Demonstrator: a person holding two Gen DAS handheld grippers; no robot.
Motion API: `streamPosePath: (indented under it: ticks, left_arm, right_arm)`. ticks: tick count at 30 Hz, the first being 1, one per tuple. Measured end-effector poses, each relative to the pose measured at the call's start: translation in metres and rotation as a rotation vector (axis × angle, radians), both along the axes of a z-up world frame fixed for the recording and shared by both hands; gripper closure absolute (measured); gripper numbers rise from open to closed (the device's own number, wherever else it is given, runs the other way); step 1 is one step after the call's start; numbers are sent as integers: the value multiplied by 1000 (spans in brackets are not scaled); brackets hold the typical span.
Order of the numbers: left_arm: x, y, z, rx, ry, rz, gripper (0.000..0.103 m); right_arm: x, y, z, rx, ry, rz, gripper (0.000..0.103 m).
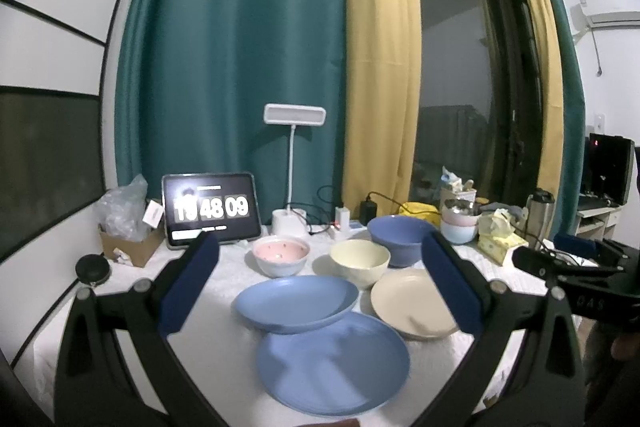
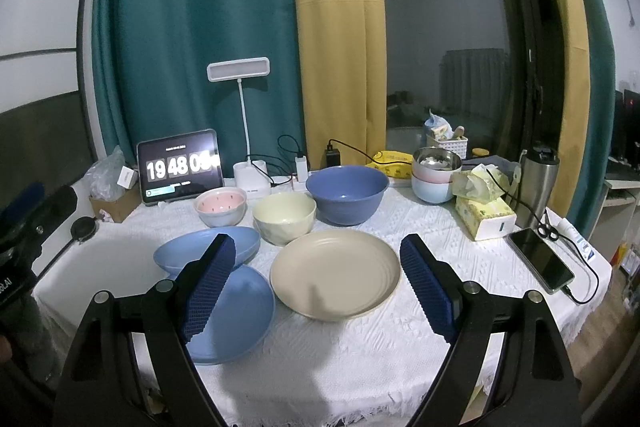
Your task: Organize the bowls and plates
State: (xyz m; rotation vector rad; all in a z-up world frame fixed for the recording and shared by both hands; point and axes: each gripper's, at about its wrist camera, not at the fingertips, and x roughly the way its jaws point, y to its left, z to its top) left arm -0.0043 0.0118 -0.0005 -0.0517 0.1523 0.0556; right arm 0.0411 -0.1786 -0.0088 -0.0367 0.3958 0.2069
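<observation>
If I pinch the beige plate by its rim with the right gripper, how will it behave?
The beige plate looks rigid and shallow, so it probably won't flex. Its matte ringed surface suggests light plastic, likely easy to lift. Held at one edge by the right gripper, which is open above it, it may droop or pivot; the ribbed pads should limit slipping.

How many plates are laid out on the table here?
3. A blue plate nearest the camera at left, a second blue plate just behind it with its rim overlapping, and a beige plate to their right. None appear hidden.
</observation>
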Motion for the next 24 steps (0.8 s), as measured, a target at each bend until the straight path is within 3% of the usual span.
streamPosePath:
  ticks: [24]
  left_arm:
    - [-2,0,1,1,5,-5,1]
  right_arm:
    - [0,0,-2,5,7,2,15]
